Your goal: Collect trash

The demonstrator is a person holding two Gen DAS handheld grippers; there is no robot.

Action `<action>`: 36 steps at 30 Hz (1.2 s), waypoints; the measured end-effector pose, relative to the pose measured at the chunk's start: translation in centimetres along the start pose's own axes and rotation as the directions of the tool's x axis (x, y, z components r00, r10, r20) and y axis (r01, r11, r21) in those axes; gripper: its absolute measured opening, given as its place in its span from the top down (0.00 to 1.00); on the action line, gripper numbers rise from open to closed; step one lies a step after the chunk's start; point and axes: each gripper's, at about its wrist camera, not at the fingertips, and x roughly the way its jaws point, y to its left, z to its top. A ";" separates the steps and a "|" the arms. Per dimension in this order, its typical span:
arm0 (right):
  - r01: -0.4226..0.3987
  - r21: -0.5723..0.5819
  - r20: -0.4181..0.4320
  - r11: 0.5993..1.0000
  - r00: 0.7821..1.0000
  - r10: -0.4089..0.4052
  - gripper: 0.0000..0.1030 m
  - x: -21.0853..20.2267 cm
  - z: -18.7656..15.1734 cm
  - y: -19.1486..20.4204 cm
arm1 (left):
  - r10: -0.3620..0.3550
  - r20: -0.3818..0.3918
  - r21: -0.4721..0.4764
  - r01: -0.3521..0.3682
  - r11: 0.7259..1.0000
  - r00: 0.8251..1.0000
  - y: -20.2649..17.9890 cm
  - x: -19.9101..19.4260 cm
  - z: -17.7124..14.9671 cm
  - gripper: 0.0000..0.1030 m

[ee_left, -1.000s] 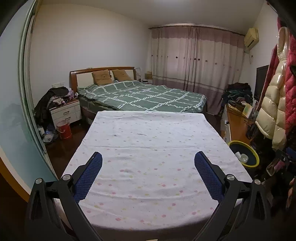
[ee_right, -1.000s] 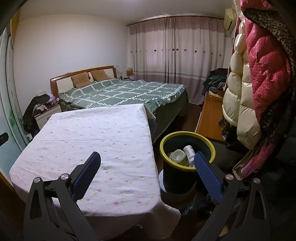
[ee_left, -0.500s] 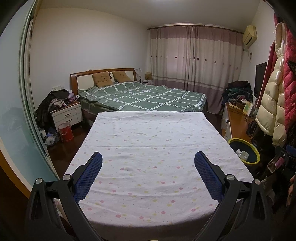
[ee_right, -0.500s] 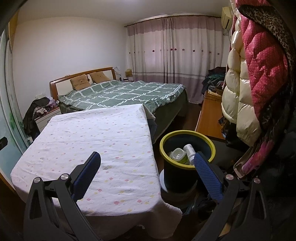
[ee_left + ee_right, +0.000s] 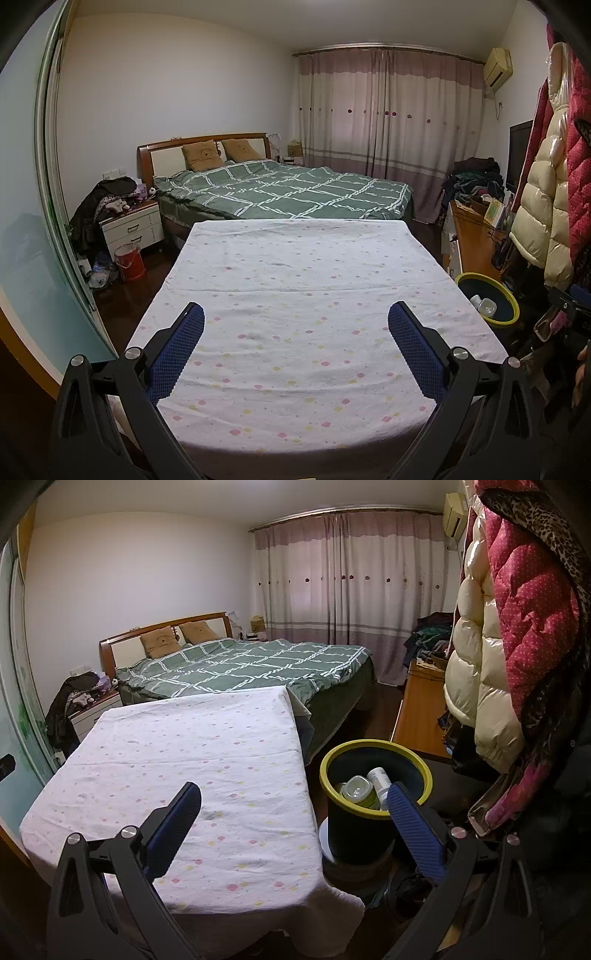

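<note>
White cotton cloth dotted with pink and yellow spots [image 5: 295,295] is being shown draped over a rectangular table, and its surface is lying bare beneath both tools. The left gripper [image 5: 295,321], black-framed with blue textured pads, is being held spread wide above the near half of the cloth, with nothing being gripped between its fingers [image 5: 177,347]. The right gripper [image 5: 293,805], of the same build, is likewise being held released and empty, its left finger [image 5: 173,827] over the cloth's near right part and its right finger over the bin's near rim.

The dark round waste bin with a yellow-green rim [image 5: 332,760] is being seen on the floor just beside the table's right edge; in the left wrist view it [image 5: 511,301] is appearing past the table's right side. Inside it, a clear glass jar with a pale lid [image 5: 356,787] and a white plastic bottle [image 5: 378,777] are lying against each other.

Behind the table, a bed with a green checked quilt [image 5: 288,188] is being shown beneath long pinkish curtains [image 5: 388,110]. Cream and red padded jackets [image 5: 517,627] are hanging at the right, next to a wooden cabinet [image 5: 413,709].
</note>
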 end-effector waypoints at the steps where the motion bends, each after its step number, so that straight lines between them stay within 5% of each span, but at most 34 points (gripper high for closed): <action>1: -0.001 0.000 0.000 1.000 1.000 0.001 0.07 0.0 0.0 0.0 | -0.001 0.000 -0.001 0.001 1.000 1.000 0.0 0.0 0.0 0.05; 36: -0.008 0.003 -0.010 1.000 1.000 0.008 0.07 0.6 -0.1 0.1 | -0.001 -0.010 0.006 0.001 1.000 1.000 -0.1 0.5 -0.3 0.05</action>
